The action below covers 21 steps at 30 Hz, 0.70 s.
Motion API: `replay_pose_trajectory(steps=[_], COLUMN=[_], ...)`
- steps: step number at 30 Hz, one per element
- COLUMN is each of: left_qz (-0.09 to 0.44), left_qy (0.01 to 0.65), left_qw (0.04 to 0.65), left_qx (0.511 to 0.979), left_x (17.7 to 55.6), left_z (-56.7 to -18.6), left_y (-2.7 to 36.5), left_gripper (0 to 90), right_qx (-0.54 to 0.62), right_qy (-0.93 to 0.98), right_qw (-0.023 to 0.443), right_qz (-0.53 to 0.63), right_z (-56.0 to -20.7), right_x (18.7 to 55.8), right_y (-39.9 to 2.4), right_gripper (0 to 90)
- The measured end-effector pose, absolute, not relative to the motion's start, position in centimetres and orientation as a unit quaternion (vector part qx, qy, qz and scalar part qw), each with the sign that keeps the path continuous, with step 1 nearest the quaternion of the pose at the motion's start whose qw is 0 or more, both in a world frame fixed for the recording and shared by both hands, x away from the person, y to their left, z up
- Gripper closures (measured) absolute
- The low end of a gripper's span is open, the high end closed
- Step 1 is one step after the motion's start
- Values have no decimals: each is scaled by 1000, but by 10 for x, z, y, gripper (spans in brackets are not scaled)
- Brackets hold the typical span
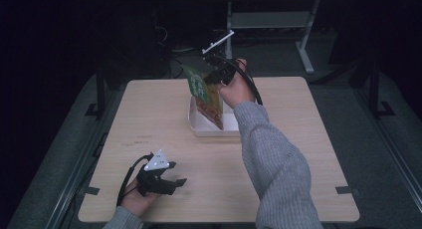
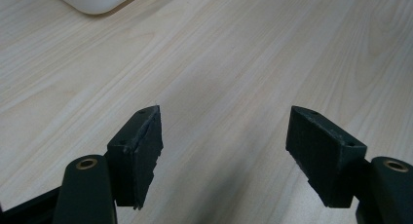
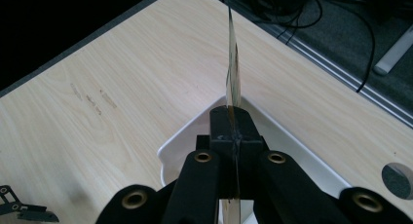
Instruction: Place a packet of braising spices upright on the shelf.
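Observation:
My right gripper (image 1: pixel 215 75) is shut on the upper edge of a flat green and orange packet (image 1: pixel 205 95), which hangs tilted over a white tray (image 1: pixel 199 128) at the table's far middle. In the right gripper view the packet (image 3: pixel 233 68) stands edge-on, pinched between the closed jaws of the right gripper (image 3: pixel 233 126), with the tray's rim (image 3: pixel 173 146) below. My left gripper (image 1: pixel 175 177) rests near the table's front left, open, with nothing between its jaws. In the left gripper view the left gripper (image 2: pixel 224 136) has its jaws spread over bare wood, and a corner of the tray (image 2: pixel 95 2) shows at the top.
The light wooden table (image 1: pixel 149 119) stands over a dark floor. Cables (image 1: pixel 169 45) and a grey desk frame (image 1: pixel 303 35) lie behind the far edge. A round grey disc (image 3: pixel 398 180) sits in the tabletop near one edge.

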<state>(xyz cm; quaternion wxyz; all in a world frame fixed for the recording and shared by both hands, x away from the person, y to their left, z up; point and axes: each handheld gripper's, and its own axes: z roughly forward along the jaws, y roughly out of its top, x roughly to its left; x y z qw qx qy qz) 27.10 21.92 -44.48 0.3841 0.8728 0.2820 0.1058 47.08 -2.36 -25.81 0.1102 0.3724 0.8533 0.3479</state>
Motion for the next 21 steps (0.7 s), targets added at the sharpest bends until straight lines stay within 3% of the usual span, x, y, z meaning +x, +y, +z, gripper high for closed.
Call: replay_pose_trajectory(steps=[21], left_qz=[105], left_qy=[281], left_qw=[385], left_qx=[873], left_x=[272], left_z=[-445], left_y=[219], left_gripper=[289], right_qx=[379], right_qy=[857], right_qw=[101], right_qz=[335], right_z=[-256], right_x=[463], right_y=[-42], right_gripper=[886])
